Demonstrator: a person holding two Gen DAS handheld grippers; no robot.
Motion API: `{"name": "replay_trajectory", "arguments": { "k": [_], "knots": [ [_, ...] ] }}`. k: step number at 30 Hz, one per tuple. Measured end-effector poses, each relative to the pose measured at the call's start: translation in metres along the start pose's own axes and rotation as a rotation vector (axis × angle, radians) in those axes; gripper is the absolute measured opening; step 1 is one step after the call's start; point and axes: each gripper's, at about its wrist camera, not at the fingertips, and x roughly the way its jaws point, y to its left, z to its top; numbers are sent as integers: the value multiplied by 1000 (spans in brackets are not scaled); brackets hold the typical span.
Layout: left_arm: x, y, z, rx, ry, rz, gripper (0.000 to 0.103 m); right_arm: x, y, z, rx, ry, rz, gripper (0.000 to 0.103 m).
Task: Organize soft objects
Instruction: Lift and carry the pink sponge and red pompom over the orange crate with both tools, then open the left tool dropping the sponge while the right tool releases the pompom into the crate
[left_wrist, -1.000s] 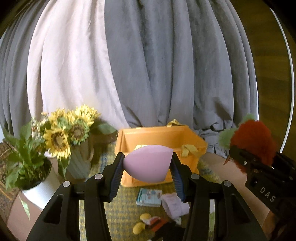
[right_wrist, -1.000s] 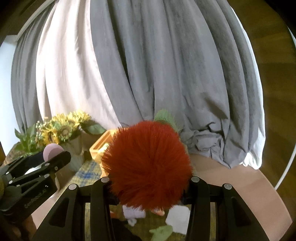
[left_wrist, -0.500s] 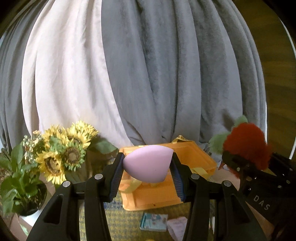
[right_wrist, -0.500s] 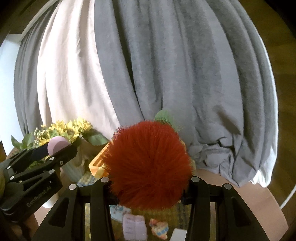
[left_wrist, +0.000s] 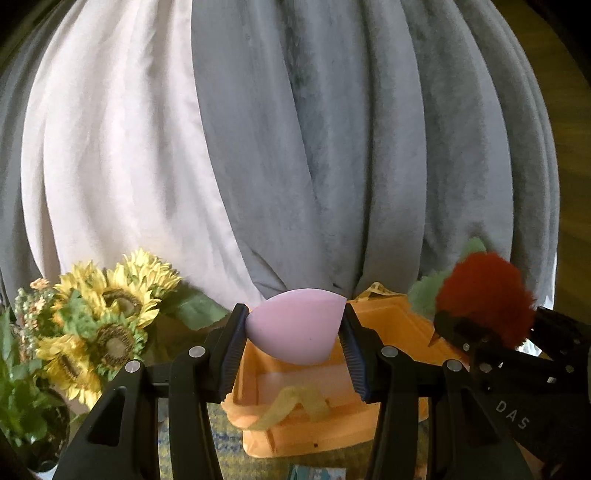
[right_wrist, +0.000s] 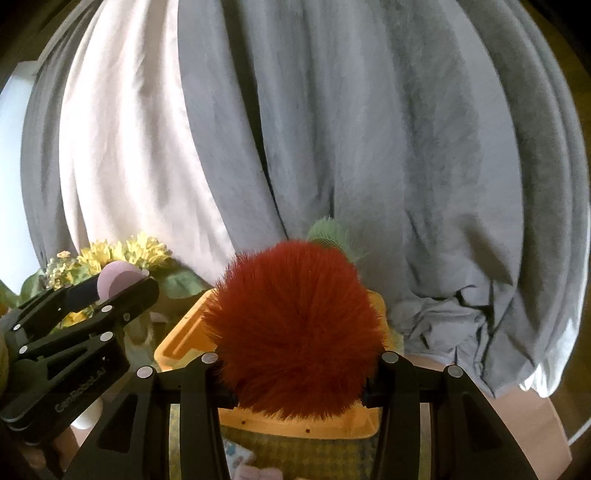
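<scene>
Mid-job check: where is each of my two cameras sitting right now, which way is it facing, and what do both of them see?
Left wrist: sits on the left gripper, looks forward along its fingers, which clamp a pink sponge, over the orange bin toward the curtains; the right gripper shows at right.
Right wrist: sits on the right gripper, whose fingers clamp a red furry ball, facing the same bin and curtains; the left gripper shows at left.
Shared: bin, curtains, sunflowers, sponge, ball.
</scene>
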Motion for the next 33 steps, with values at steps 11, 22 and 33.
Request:
{"name": "replay_trajectory", "arguments": {
  "k": [11,22,33],
  "knots": [
    [71,3,6,23,138,-29,48,67,-9,17,-38,120,10,45],
    [130,1,-6,55,301,-57,51,133,-23,9,-46,333,29,45],
    [133,-2,-11,57,326,-50,78,149,-41,0,33,414,13,71]
  ]
}}
